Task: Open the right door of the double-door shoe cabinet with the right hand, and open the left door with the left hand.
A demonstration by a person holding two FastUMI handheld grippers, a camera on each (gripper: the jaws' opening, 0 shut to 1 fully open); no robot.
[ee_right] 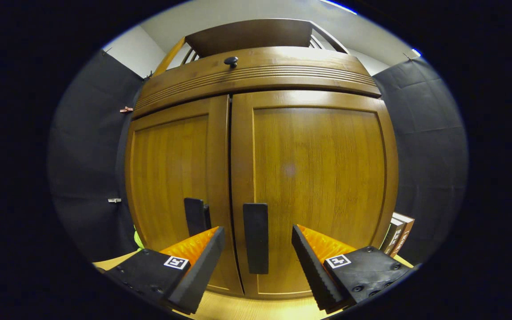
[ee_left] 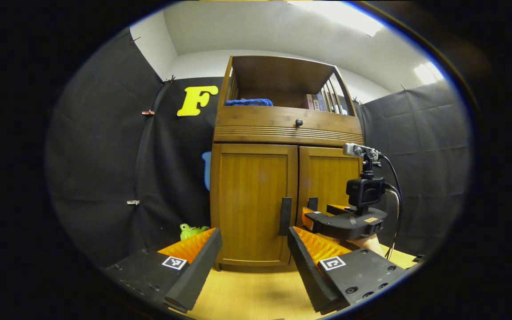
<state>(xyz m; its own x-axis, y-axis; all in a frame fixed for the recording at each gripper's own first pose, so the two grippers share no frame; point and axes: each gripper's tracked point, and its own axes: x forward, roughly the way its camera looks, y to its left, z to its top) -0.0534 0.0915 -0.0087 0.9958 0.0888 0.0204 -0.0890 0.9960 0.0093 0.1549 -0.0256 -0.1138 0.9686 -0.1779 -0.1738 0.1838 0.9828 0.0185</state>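
- Left gripper view: my left gripper (ee_left: pixel 254 262) sits back from the shoe cabinet (ee_left: pixel 282 129), fingers spread wide, nothing between them; left door (ee_left: pixel 254 202) and right door (ee_left: pixel 327 178) both closed; left door handle (ee_left: pixel 285 216) is ahead, well apart from my fingertips; right gripper (ee_left: pixel 316 218) is farther in, near the right door handle (ee_left: pixel 312 203), with a bit of a hand below it; I cannot tell its finger state from here.
- Count here: two doors, two handles, one drawer knob (ee_left: pixel 299 122), one green toy (ee_left: pixel 191 231) on the floor by the cabinet, one blue cloth (ee_left: pixel 249 102) on the open shelf, a few books (ee_left: pixel 320 102) beside it.
- Right gripper view: right gripper (ee_right: pixel 258 253) fingers spread, right door handle (ee_right: pixel 256 238) between them but not touched; right door (ee_right: pixel 318 178) shut.
- Step, I judge: approach to the right handle, nothing opened yet; next I need to ease forward, pinch the handle, swing the door out; the left door follows.
- Count here: two doors, two handles, one knob (ee_right: pixel 231 61), two books (ee_right: pixel 398 233) at the right base.
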